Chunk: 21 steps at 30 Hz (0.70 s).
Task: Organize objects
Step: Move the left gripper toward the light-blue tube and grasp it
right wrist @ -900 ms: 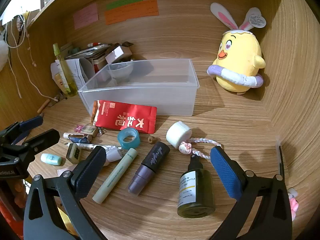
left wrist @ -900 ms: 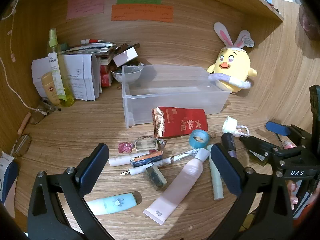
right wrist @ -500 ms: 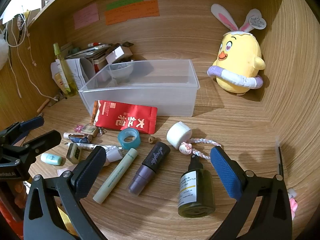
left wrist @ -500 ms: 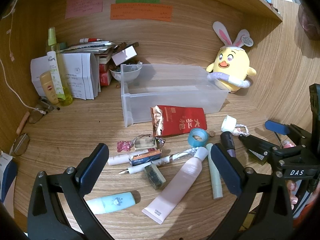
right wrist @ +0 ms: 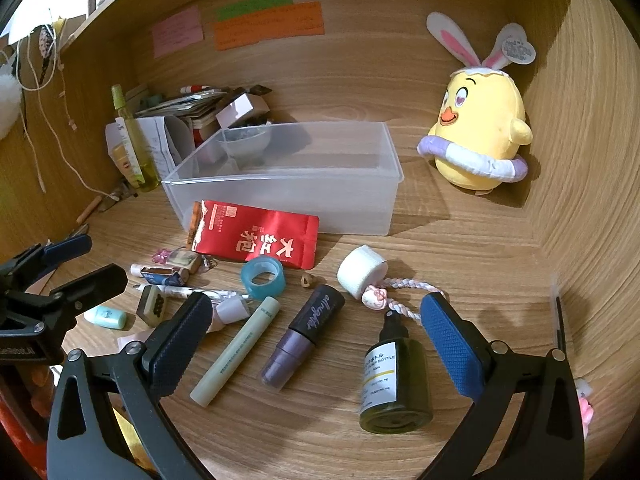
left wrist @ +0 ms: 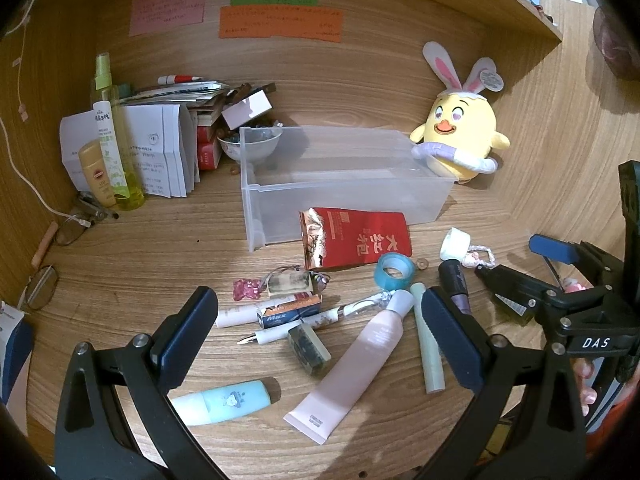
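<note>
Two black hand-held tools with blue pads are seen above a wooden bench (left wrist: 120,248) strewn with small items. The left tool (left wrist: 320,328) is held with its pads wide apart and nothing between them; below it lie a pale pink squeeze tube (left wrist: 356,364), a white pen (left wrist: 312,320) and a small dark block (left wrist: 309,346). A light blue bottle (left wrist: 224,402) lies by its left finger.

The right tool (right wrist: 316,336) is likewise spread apart and unloaded. Between its fingers lie a pale green stick (right wrist: 236,350), a purple and black lipstick tube (right wrist: 304,336) and a dark green dropper bottle (right wrist: 394,376). Ahead of both tools, a red foil packet (right wrist: 260,236) leans against a clear plastic bin (right wrist: 288,184). A yellow plush chick with rabbit ears (right wrist: 478,132) sits ahead to the right of the bin.
</note>
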### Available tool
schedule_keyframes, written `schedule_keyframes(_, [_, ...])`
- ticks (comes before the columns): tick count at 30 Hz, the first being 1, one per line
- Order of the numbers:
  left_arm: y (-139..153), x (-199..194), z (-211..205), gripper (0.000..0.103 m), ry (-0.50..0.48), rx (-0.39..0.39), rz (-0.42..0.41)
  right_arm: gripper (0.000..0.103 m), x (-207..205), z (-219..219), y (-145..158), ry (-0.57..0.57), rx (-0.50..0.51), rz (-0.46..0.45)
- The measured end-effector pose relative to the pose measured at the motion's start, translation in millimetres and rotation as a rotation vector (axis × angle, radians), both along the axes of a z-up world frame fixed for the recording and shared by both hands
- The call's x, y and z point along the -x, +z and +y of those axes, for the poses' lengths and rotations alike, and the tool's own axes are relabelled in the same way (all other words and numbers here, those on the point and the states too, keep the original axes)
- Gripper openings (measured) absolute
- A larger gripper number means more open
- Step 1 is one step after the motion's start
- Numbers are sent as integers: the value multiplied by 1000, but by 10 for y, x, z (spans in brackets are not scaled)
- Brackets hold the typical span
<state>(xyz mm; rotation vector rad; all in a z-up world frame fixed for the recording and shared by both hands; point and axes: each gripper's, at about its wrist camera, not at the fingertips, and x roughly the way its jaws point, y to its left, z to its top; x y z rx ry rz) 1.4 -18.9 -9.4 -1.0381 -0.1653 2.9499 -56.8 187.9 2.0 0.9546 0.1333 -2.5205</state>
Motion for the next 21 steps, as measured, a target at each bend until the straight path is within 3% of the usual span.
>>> schedule_keyframes(12, [44, -127, -156, 103, 26, 21, -4, 103, -20, 74, 35, -19, -12, 14])
schedule_keyframes(19, [-97, -261, -441, 103, 88, 11, -28, 103, -4, 243, 14, -79, -25, 13])
schedule_keyframes(20, [-133, -280, -476, 102, 98, 6, -33, 103, 0, 272, 0, -87, -27, 12])
schedule_keyframes(21, [-169, -303, -507, 95, 103, 3, -39, 103, 9, 300, -21, -98, -33, 10])
